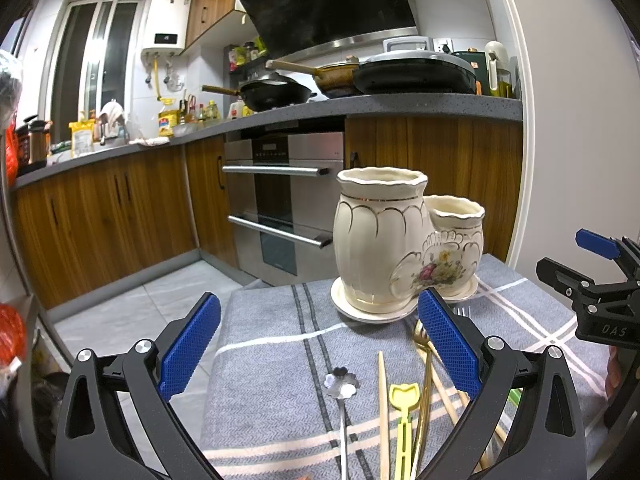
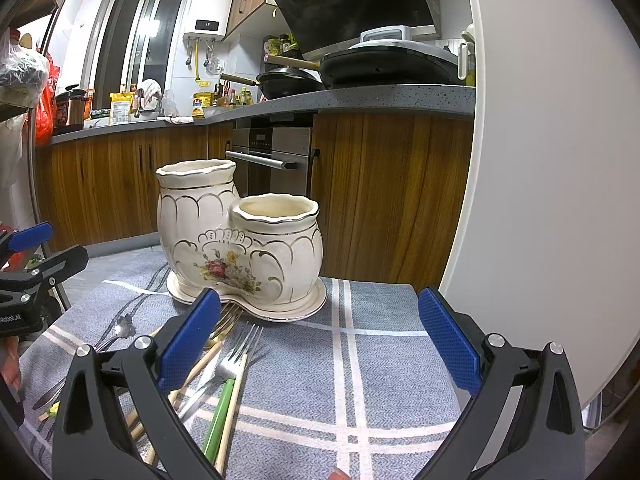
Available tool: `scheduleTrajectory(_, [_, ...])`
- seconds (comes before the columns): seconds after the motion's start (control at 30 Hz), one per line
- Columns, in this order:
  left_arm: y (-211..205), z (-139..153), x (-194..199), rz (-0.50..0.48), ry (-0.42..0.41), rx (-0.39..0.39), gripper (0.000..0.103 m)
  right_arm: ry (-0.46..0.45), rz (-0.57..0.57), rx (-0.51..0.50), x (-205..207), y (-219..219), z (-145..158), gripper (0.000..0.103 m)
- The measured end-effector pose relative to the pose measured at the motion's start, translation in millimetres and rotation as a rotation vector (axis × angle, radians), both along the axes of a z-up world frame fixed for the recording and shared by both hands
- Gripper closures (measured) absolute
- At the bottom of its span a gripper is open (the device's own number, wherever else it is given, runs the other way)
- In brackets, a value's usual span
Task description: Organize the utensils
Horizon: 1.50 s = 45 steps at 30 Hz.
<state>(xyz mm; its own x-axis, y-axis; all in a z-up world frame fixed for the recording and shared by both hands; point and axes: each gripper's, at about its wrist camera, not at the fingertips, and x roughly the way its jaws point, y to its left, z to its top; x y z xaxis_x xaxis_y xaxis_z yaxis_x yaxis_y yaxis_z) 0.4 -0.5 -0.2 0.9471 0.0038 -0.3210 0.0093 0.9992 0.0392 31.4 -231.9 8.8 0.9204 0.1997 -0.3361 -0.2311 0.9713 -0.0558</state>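
Observation:
A cream two-pot ceramic utensil holder (image 1: 400,248) (image 2: 240,240) stands on its saucer on the grey checked cloth. Loose utensils lie in front of it: a flower-headed silver spoon (image 1: 341,385), a wooden chopstick (image 1: 383,412), a yellow-handled utensil (image 1: 405,408), a gold fork (image 1: 425,364). The right wrist view shows a silver fork (image 2: 236,356), a green handle (image 2: 218,416) and chopsticks (image 2: 234,396). My left gripper (image 1: 319,344) is open and empty above the utensils. My right gripper (image 2: 319,344) is open and empty, just right of them.
The cloth-covered table (image 2: 380,360) ends close behind the holder; beyond it are the tiled floor (image 1: 152,312), wooden cabinets, an oven (image 1: 284,200) and a cluttered counter. A white wall panel (image 2: 540,160) stands at the right. The right gripper shows in the left view (image 1: 592,280).

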Motion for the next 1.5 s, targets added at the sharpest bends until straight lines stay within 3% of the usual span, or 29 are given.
scheduleTrajectory(1.5, [0.1,0.0,0.3,0.0,0.0,0.0,0.005,0.008,-0.005,-0.003,-0.1,-5.3,0.4,0.005])
